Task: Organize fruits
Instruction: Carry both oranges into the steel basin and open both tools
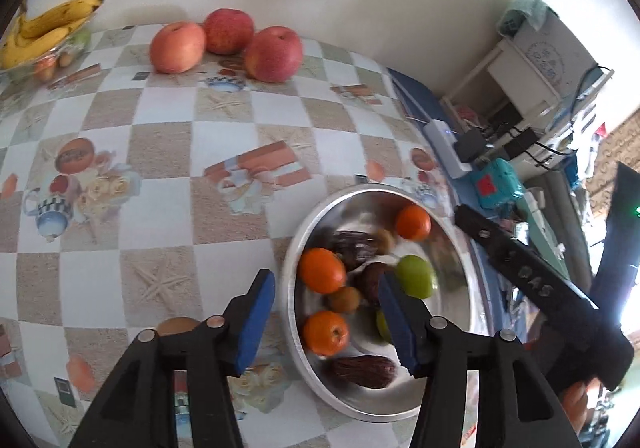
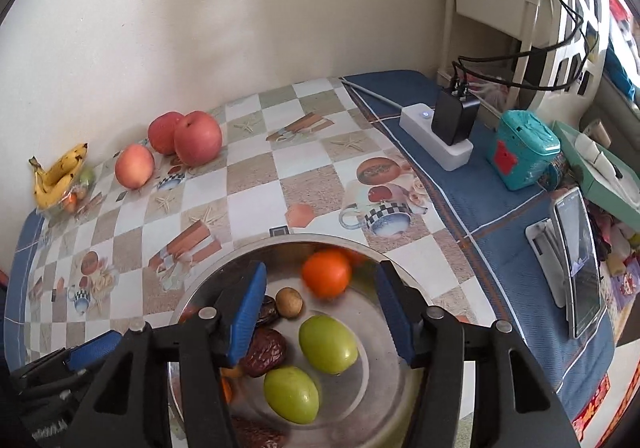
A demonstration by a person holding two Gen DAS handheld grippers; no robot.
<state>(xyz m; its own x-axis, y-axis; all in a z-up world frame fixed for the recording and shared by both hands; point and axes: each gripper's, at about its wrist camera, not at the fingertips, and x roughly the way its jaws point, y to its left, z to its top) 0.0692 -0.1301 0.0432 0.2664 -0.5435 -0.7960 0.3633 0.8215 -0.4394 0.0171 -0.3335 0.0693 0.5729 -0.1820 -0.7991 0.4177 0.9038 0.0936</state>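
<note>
Right wrist view: the right gripper (image 2: 320,312) is spread wide over the bowl (image 2: 384,400), holding nothing, likely to pick a green fruit (image 2: 328,344). The left gripper (image 1: 326,322) is spread too, over the bowl's rim. Three apples (image 2: 198,142) sit by the table's far edge, maybe sorted already.

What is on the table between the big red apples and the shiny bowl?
Nothing: only patterned tablecloth lies between the apples and the bowl, clearest in the right wrist view.

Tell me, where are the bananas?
The bananas lie at the far left corner of the table by the wall, left of the three apples, in both views.
</note>
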